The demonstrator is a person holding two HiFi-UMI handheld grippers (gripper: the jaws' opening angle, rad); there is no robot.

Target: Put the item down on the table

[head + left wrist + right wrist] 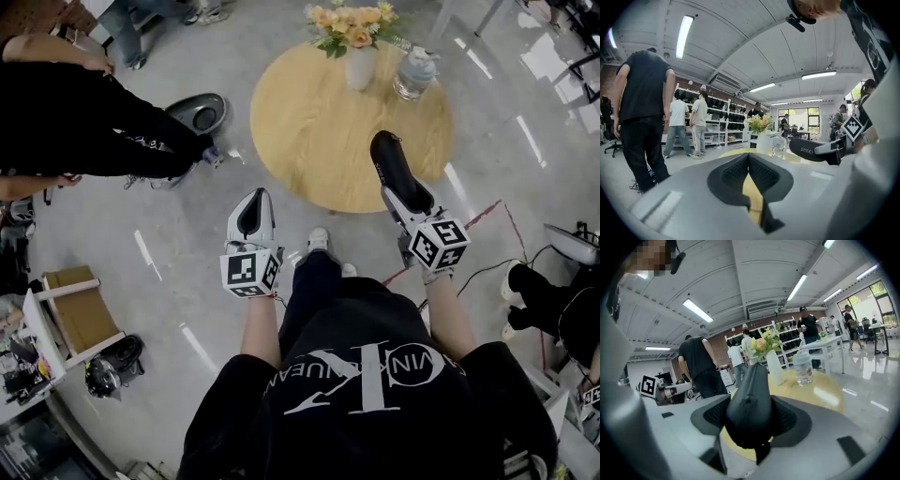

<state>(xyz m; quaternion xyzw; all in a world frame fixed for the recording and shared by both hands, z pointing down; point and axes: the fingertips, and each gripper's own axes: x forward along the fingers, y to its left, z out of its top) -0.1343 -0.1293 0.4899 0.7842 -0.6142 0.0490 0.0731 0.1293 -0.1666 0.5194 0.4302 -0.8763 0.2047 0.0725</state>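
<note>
A black elongated zip case (394, 161) is clamped in my right gripper (403, 190), which is shut on it. The case hangs over the near right part of the round wooden table (300, 131). In the right gripper view the case (751, 401) stands up between the pads and hides the gap, with the table (825, 397) beyond. My left gripper (251, 204) is over the floor just left of the table's near edge, its jaws together with nothing in them. In the left gripper view its tips (749, 158) meet, and the case (813, 151) shows to the right.
A white vase of flowers (359, 64) and a lidded glass jar (414, 75) stand at the table's far side. A person in black (84, 122) bends at the left beside a grey round device (199, 112). A wooden stool (80, 314) is lower left.
</note>
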